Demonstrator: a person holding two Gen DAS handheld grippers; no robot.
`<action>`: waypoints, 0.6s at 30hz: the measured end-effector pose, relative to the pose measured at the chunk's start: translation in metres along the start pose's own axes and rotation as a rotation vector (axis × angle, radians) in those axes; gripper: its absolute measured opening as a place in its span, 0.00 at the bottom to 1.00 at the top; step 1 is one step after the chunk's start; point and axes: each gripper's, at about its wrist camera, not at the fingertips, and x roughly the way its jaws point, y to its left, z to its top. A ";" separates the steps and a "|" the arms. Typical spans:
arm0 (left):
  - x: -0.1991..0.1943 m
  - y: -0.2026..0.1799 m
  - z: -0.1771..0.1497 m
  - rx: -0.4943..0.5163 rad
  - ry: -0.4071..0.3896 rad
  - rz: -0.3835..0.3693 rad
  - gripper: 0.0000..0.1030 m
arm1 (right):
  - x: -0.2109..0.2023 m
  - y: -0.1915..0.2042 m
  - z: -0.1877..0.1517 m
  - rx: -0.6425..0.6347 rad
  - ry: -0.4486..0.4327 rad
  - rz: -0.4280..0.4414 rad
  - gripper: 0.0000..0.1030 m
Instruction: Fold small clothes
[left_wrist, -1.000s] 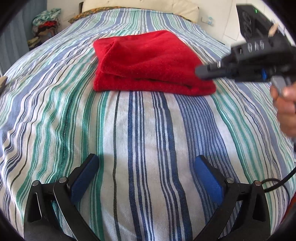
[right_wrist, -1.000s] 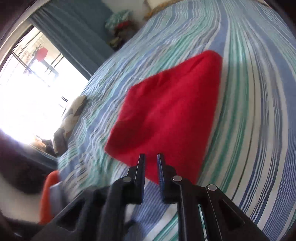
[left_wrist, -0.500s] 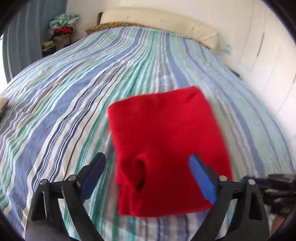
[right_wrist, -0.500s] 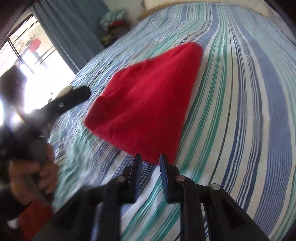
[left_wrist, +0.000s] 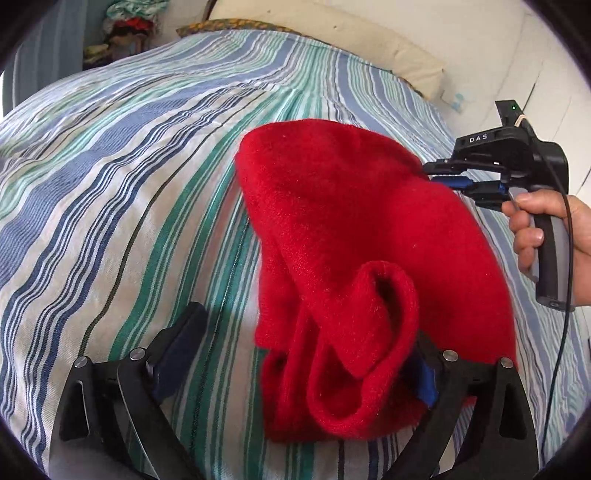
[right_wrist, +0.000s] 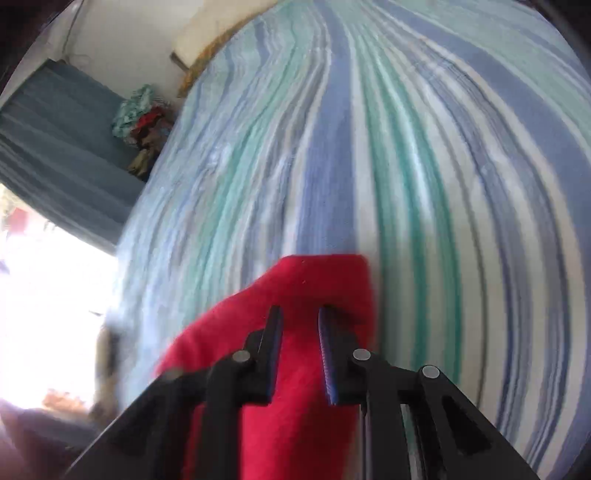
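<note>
Red garment (left_wrist: 354, 236) lies folded on the striped bed (left_wrist: 110, 192), centre to 5 o'clock in the left wrist view. Left gripper (left_wrist: 299, 354): fingers wide apart, straddling the near folded end, nothing clamped. Right gripper (right_wrist: 301, 339) at the garment's 2 o'clock edge: fingers narrowly parted over the fabric (grip on cloth: cannot tell).

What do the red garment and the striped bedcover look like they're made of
The red garment looks like a soft knit or fleece, possibly wool or acrylic: matte, with a fuzzy nap and thick rolled folds. The striped bedcover looks like woven cotton: flat, matte, with a fine visible weave and shallow creases. Neither fibre can be confirmed by sight.
</note>
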 end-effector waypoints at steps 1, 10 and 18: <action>0.000 0.000 0.000 -0.001 -0.001 -0.006 0.95 | -0.003 -0.002 0.003 -0.012 -0.032 -0.058 0.20; -0.032 0.033 0.008 -0.151 0.087 -0.049 0.95 | -0.086 0.031 -0.106 -0.388 0.021 0.190 0.42; -0.064 0.065 0.029 -0.321 0.084 -0.107 0.95 | -0.115 0.015 -0.172 -0.435 0.042 0.140 0.84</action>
